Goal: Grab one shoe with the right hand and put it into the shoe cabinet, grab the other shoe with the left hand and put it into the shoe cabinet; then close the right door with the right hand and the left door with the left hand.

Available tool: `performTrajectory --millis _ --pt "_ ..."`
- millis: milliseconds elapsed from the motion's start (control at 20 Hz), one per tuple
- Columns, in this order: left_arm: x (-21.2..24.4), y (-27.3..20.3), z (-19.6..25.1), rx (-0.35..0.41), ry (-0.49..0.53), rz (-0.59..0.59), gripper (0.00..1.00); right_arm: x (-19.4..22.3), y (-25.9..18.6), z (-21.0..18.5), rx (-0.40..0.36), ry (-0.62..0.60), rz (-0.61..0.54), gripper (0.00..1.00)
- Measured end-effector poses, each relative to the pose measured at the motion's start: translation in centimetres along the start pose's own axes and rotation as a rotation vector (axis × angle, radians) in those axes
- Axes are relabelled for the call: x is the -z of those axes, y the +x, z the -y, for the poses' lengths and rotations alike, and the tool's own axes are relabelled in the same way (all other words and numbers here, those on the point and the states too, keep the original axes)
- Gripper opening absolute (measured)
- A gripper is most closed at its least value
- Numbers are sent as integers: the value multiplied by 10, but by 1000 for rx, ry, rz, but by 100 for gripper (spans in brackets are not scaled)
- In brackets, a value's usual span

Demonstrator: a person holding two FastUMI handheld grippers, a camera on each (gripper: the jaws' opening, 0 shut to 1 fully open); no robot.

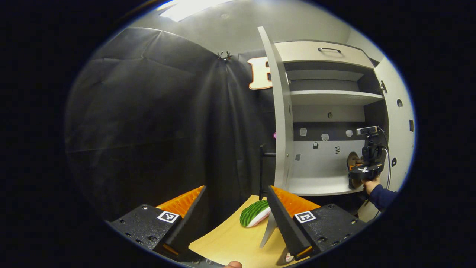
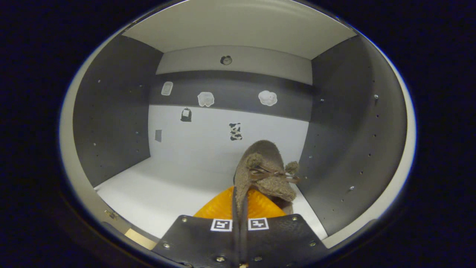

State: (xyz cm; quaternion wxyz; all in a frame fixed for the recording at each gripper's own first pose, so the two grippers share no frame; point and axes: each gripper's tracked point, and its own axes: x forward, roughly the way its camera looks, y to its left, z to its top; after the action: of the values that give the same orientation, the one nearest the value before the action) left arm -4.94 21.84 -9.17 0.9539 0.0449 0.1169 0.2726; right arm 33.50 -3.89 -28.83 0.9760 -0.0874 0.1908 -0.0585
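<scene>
My right gripper point(image 2: 240, 199) is inside the lower compartment of the shoe cabinet point(image 2: 167, 186), shut on the rim of a brown fuzzy shoe point(image 2: 262, 167). The shoe points toward the back wall, close to the right side wall. I cannot tell whether its sole touches the cabinet floor. From the left gripper view, that right gripper point(image 1: 366, 169) and brown shoe point(image 1: 353, 160) sit at the right of the cabinet's bottom shelf point(image 1: 316, 185), held by a hand in a blue sleeve. My left gripper point(image 1: 237, 188) is open above a green striped shoe point(image 1: 254, 214) lying on a wooden table point(image 1: 230, 238).
Both cabinet doors stand open: the left door point(image 1: 280, 111) edge-on near the table, the right door point(image 1: 399, 123) beyond the hand. Upper shelves point(image 1: 334, 96) and a drawer point(image 1: 323, 54) are above. A black stand point(image 1: 262, 167) rises behind the table.
</scene>
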Motion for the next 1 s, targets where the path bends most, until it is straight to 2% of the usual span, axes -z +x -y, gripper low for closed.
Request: performTrajectory --millis 100,150,200,250,400,550,600,650,800,1000 --pt "1 1 0 -7 5 -3 96 -1 3 -2 5 2 5 2" --pt "2 2 0 -6 6 -6 96 0 7 1 21 2 4 10" --pt "4 2 0 -5 7 -9 97 5 9 1 17 14 -16 12" --pt "5 2 0 -4 9 -13 97 7 9 -4 0 32 -26 13" --pt "9 2 3 13 19 -22 97 5 6 4 24 36 -30 14" --pt "16 -1 15 51 17 -31 97 -1 -5 6 12 38 -12 24" --pt "19 -3 21 64 16 -37 97 -9 -12 10 17 29 10 34" --pt "22 -5 26 79 16 -44 97 -19 -19 13 19 27 38 48" --pt "28 -11 42 131 18 -47 97 -54 -50 21 19 40 130 48" --pt "48 -24 73 224 41 -75 97 -108 -113 33 18 48 264 48"
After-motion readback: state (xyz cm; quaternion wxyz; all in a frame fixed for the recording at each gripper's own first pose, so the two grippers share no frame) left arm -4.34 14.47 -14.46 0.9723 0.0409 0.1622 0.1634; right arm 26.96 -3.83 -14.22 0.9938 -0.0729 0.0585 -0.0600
